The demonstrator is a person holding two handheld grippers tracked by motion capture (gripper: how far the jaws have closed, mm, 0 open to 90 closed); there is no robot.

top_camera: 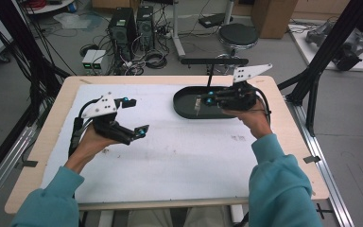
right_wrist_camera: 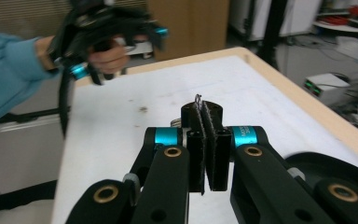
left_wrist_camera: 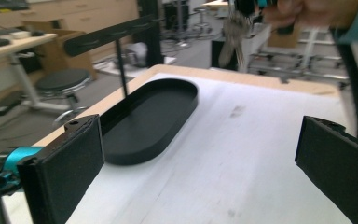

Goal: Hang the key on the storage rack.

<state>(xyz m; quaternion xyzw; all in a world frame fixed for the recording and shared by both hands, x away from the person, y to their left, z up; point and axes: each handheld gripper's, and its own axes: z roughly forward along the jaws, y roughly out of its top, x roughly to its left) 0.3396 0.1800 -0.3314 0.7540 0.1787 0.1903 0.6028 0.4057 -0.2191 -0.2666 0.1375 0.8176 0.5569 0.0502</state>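
**One narrow pinch carries the keys above the tray**

One bunch of keys (top_camera: 197,106) hangs from the right gripper (top_camera: 203,101), right of centre in the upper half of the high view, above the left half of the black tray (top_camera: 182,112) and clear of its floor. In the left gripper view the keys (left_wrist_camera: 235,32) dangle at the top edge, blurred. The right gripper view shows this gripper's jaws pressed together on only a thin bit of metal (right_wrist_camera: 198,99) that pokes out past the pads. How much of the bunch is actually caught cannot be told.

That slim hold is probably the main risk. A jerk or a turn of the wrist could let the metal slip through the pads, and the keys would drop. Over the tray they would land inside it. Further left or toward the bottom of the frame, they would hit the white mat (top_camera: 170,156) or skid off the table (top_camera: 56,118).

The swing is a second hazard. Loose keys sway, so a quick move toward the stand (top_camera: 213,61) behind the tray could knock them against its crossbar (left_wrist_camera: 107,37) or snag them. A hard knock might tip the stand.

The left gripper (top_camera: 137,116) has its jaws wide apart and holds nothing, left of centre over the mat. If it comes in to help, it could bump the tray rim (left_wrist_camera: 135,154) and shove it.
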